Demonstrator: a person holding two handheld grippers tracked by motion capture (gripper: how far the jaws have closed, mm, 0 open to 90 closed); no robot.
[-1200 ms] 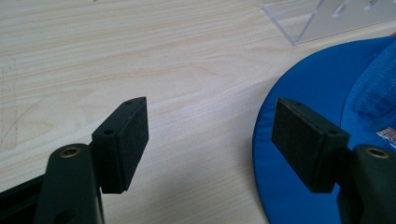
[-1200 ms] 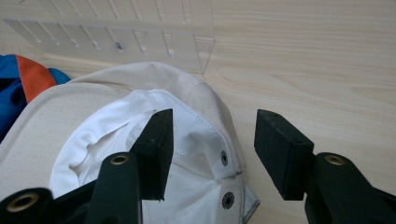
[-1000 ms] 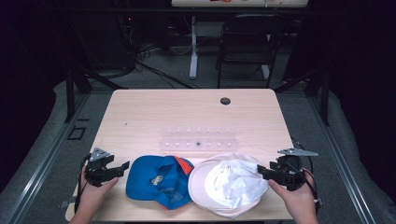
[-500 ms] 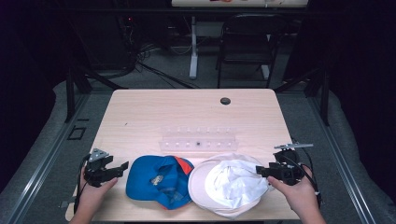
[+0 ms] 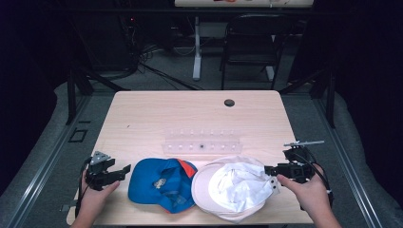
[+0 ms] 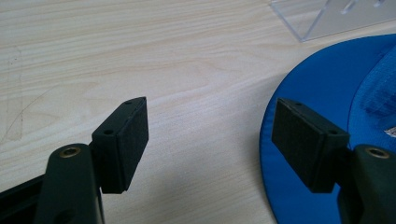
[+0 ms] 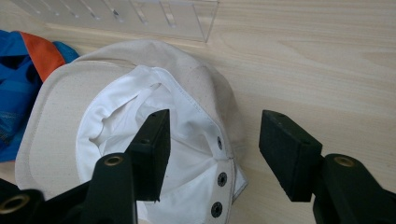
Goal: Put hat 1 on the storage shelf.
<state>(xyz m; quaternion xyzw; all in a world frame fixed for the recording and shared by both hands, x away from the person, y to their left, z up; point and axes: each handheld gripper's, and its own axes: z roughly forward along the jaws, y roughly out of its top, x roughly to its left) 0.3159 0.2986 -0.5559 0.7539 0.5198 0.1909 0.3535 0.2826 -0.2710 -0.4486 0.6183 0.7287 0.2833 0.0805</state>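
A white cap lies upside down near the table's front edge, with its snap strap turned to the right. To its left lies a blue cap with an orange patch. My right gripper is open at the white cap's right rim. In the right gripper view its jaws straddle the cap's rear edge, one over the lining and one over bare wood. My left gripper is open just left of the blue cap. In the left gripper view the right jaw hangs over the blue brim.
A clear acrylic rack lies flat behind the two caps, mid-table. A dark cable hole sits near the far edge of the wooden table. A chair and cables stand on the floor beyond.
My right gripper has moved left to the white cap, and its jaws now straddle the cap's rear edge. The left gripper and both caps have stayed put.
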